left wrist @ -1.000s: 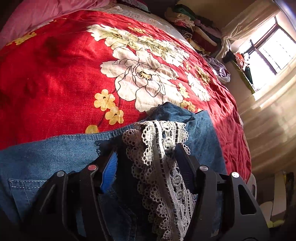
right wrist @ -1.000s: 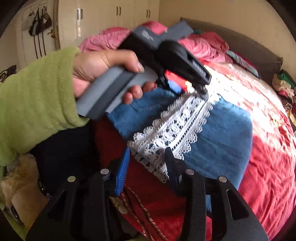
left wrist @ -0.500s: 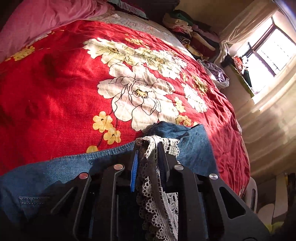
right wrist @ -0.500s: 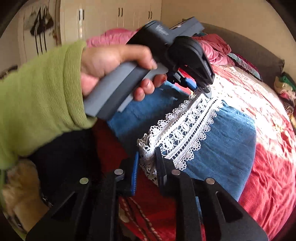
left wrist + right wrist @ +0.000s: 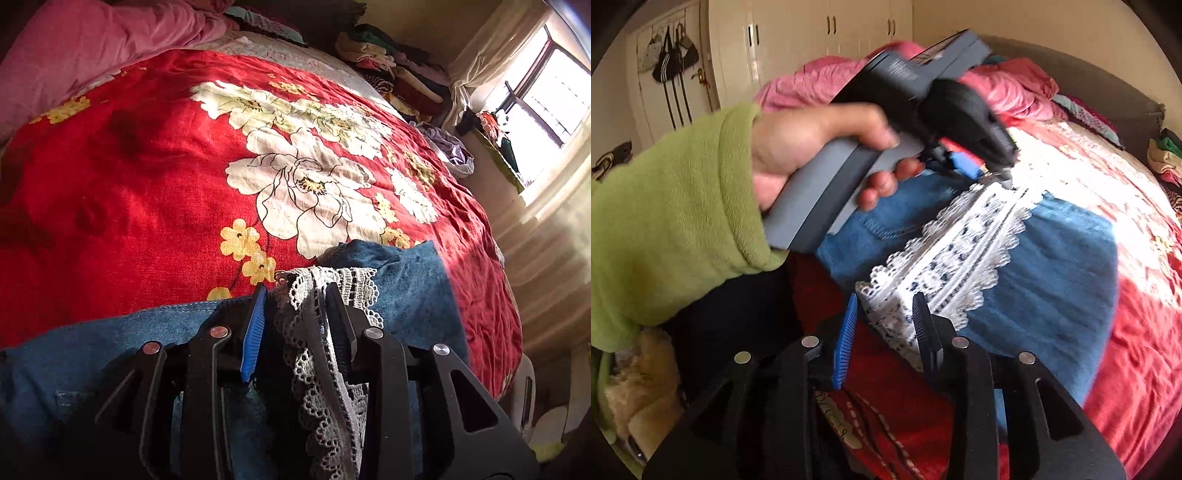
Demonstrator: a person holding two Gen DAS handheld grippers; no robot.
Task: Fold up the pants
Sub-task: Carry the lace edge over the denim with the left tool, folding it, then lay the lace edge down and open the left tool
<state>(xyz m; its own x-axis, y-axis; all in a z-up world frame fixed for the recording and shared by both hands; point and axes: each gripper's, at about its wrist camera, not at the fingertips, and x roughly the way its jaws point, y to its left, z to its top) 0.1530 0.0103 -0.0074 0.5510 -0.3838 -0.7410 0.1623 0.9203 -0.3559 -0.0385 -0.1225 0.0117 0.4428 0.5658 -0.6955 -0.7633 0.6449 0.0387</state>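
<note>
Sunlight from a window (image 5: 554, 92) is falling across a bed covered by a red floral bedspread (image 5: 147, 177), where the blue denim pants (image 5: 417, 295) are lying folded over, their white lace hem (image 5: 953, 258) running across the top layer.

Seen from the left wrist, the left gripper (image 5: 295, 306) is sitting low over the pants with its jaws partly apart; bunched lace is lying between the blue pad and the black finger, though neither finger is clearly pressing it. From the right wrist view, the left hand (image 5: 812, 144), in a green fleece sleeve (image 5: 672, 221), is wrapping the grey handle and tilting that gripper down toward the far end of the lace band.

At the near end of the lace, the right gripper (image 5: 886, 314) is pointing in with its jaws likewise standing apart, the corner of the lace lying in the gap without being pinched.

Beyond the pants, a pink blanket (image 5: 997, 88) is heaped at the head of the bed, folded clothes (image 5: 388, 70) are stacked near the window, and bags (image 5: 670, 59) are hanging beside pale wardrobe doors (image 5: 812, 40).
</note>
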